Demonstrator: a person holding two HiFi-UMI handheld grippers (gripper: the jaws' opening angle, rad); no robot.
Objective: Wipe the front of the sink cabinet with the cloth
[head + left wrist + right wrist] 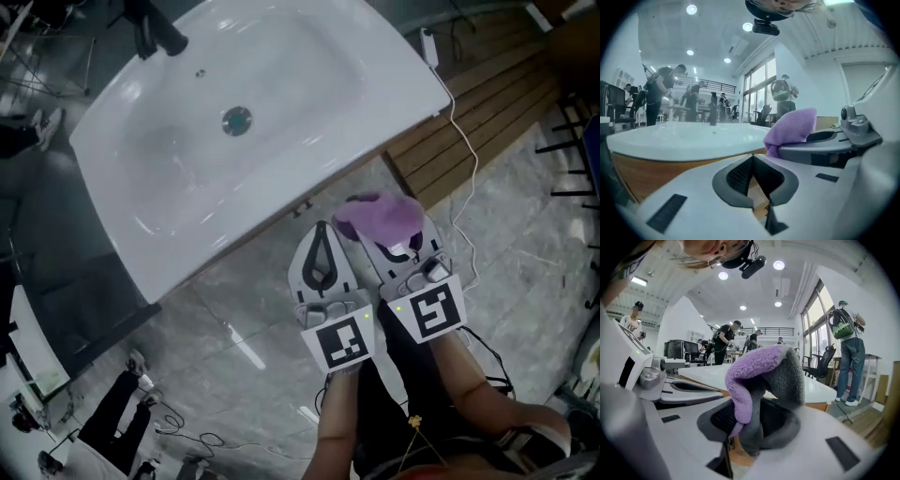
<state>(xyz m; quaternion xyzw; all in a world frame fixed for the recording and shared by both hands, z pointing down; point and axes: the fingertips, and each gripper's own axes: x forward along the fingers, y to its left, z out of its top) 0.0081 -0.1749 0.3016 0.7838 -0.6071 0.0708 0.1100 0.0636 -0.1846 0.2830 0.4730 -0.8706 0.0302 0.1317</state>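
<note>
Through the head view I see a floor [234,319] of glossy grey stone tiles with pale veins, streaked with reflected ceiling light. At its upper right edge the tiles meet a platform of brown wooden slats [497,112], and a white cable [454,112] trails across the slats onto the tiles. The gripper views show me a large open hall. It has a white ceiling [754,291] with round recessed lamps [691,9] and tall windows [757,86] bright with daylight. A railed mezzanine [717,85] runs along the back. There are also desks with dark monitors [677,349], a black office chair [825,363], and several people [658,91] standing about.
</note>
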